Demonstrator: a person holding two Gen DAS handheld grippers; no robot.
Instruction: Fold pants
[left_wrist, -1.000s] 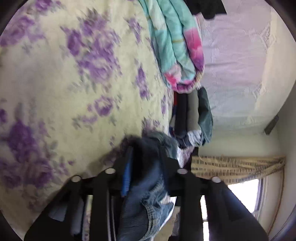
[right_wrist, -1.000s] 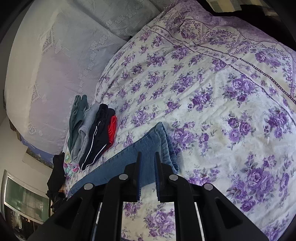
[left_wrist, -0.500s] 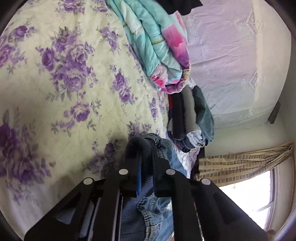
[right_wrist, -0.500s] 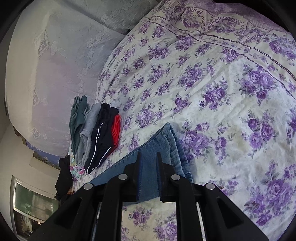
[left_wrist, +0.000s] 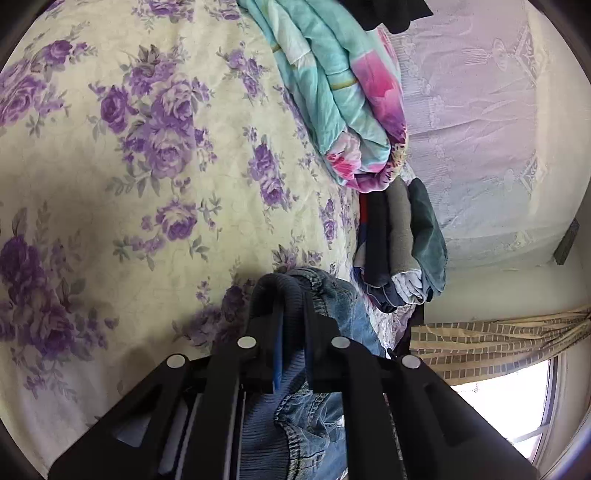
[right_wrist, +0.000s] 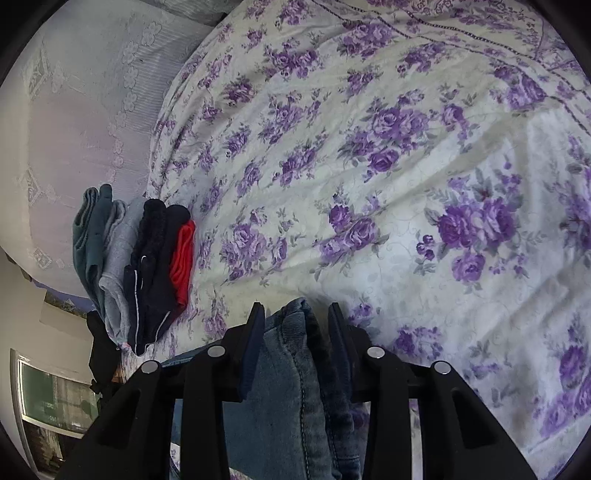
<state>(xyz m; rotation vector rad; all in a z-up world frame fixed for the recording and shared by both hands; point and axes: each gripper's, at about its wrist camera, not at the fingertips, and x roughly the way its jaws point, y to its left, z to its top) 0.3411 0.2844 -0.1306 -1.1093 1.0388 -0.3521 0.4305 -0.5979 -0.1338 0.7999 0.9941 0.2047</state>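
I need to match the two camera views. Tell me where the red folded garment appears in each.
Left wrist: only a thin red strip at the left edge of the clothes stack, right of centre.
Right wrist: red garment at the stack's right edge, left of centre.
Shared landmark: the clothes stack on the flowered bedspread.

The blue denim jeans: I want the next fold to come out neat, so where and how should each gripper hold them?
Grip the blue denim jeans at their two ends. The left gripper is shut on the dark ribbed waistband, the right gripper straddles the stacked leg hems. Come in along the floral bedsheet, from the near edge, pinching all layers: those thick edges probably slip less than mid-leg cloth.
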